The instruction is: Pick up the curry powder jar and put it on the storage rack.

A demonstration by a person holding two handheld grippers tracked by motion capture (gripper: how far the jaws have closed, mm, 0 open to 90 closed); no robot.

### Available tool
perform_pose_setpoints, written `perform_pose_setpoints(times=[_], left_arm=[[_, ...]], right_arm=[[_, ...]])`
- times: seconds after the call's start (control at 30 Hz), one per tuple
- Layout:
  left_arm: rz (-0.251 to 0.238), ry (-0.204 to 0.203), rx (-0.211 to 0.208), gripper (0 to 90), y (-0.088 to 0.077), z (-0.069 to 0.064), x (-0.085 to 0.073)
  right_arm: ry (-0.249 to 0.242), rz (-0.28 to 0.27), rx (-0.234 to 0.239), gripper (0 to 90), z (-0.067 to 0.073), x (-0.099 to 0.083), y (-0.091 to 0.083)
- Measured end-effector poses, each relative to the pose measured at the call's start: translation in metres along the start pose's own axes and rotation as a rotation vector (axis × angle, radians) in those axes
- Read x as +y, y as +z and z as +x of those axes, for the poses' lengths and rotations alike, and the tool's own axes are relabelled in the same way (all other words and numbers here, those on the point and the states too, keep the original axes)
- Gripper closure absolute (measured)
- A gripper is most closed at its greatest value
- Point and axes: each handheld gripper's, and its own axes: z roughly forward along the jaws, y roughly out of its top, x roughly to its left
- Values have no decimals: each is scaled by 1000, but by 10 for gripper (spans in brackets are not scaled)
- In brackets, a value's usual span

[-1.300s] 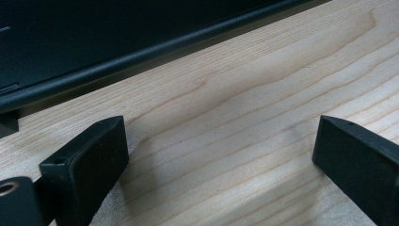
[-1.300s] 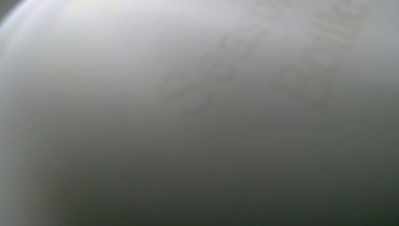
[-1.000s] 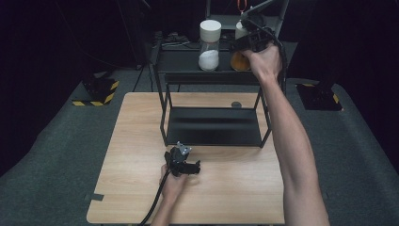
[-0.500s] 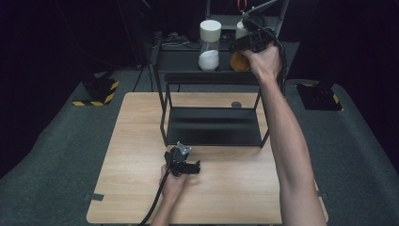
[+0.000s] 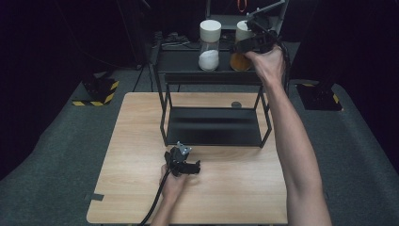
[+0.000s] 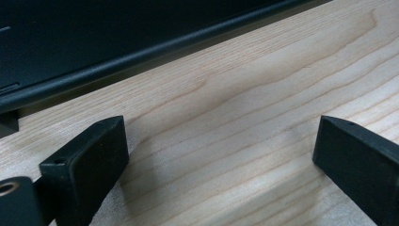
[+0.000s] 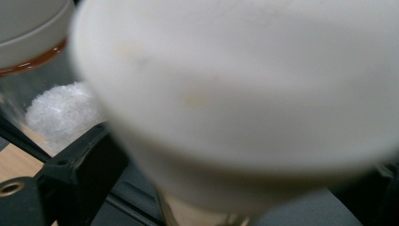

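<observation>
High view: right gripper point(image 5: 251, 41) is up at the top shelf of the black metal two-tier rack point(image 5: 214, 77), at the clear jar w/ white lid and orange-brown contents point(image 5: 241, 60). That jar stands upright on the shelf's right part, long axis vertical, just beside the clear jar w/ white lid and white powder point(image 5: 209, 52) to its left. Right arm reaches far fwd across the light wooden surface point(image 5: 141, 141); the hand sits to the jar's right and a bit toward the person. Left gripper point(image 5: 190, 166) rests low on the surface in front of the rack's lower tier, well apart from both jars, so the right hand is by far the nearer.

Left gripper view: fingers point(image 6: 89, 160) stand wide apart, nothing btwn them, bare wood grain below and the rack's black base edge ahead.

Right gripper view: the orange jar's white lid point(image 7: 244, 94) sits very close, blurred, btwn the fingers point(image 7: 82, 174); white-powder jar farther off at left. These fingers have just been opening; jar is btwn them, but they look spread, not pressing. Contact on the far side can't be told.

Judgement: the jar looks set down on the shelf and let go; next move is prob. backing the hand straight away from the lid w/o tipping the upright jar into its neighbour.
</observation>
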Motion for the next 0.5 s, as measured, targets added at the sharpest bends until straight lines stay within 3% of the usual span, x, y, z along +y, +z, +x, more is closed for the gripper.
perform_pose_setpoints(times=[0.23,0.43,0.5], left_arm=[[1,-1,-1,37,0,0,0],[0,-1,-1,37,0,0,0],[0,-1,-1,37,0,0,0]], right_arm=[[-10,-28,32,4,-4,-13,-13],[-5,-93,65,19,-8,-31,-29],[-12,-86,71,15,-9,-34,-30]])
